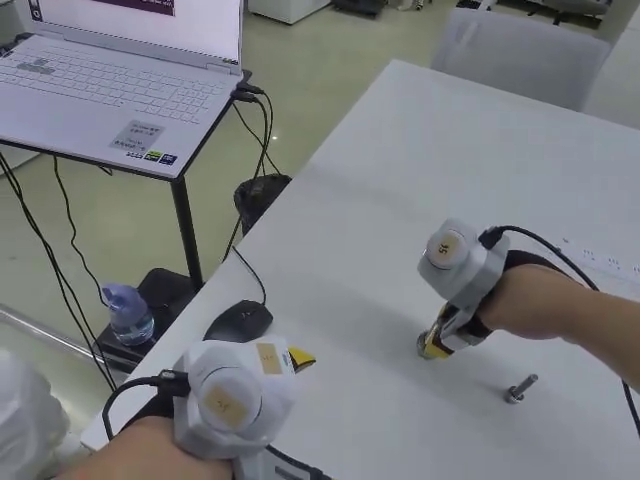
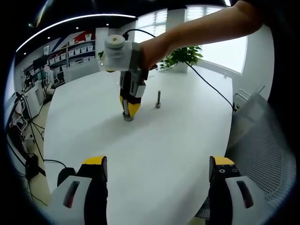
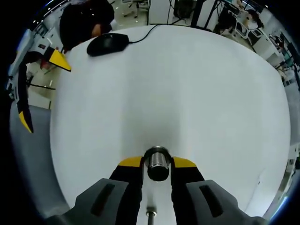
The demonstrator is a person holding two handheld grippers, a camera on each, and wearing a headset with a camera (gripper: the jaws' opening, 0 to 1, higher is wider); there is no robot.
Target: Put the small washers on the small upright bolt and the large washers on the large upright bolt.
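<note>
My right gripper (image 1: 435, 343) points down at the white table (image 1: 440, 160) and is shut on the large bolt (image 3: 157, 164), whose round metal end shows between the yellow-tipped jaws. In the left gripper view the right gripper (image 2: 128, 108) holds the large bolt (image 2: 128, 116) with its lower end on the tabletop. The small bolt (image 1: 520, 388) stands upright just beside it, also the small bolt (image 2: 158, 99). My left gripper (image 2: 158, 164) is open with nothing between its jaws, near the table's near corner, left gripper (image 1: 297, 358).
A black mouse (image 1: 238, 322) with its cable lies at the table's left edge, mouse (image 3: 107, 44). Beyond that edge a laptop (image 1: 110, 90) stands on a stand, with a water bottle (image 1: 128, 312) on the floor. A mesh chair (image 2: 262, 154) stands by the table.
</note>
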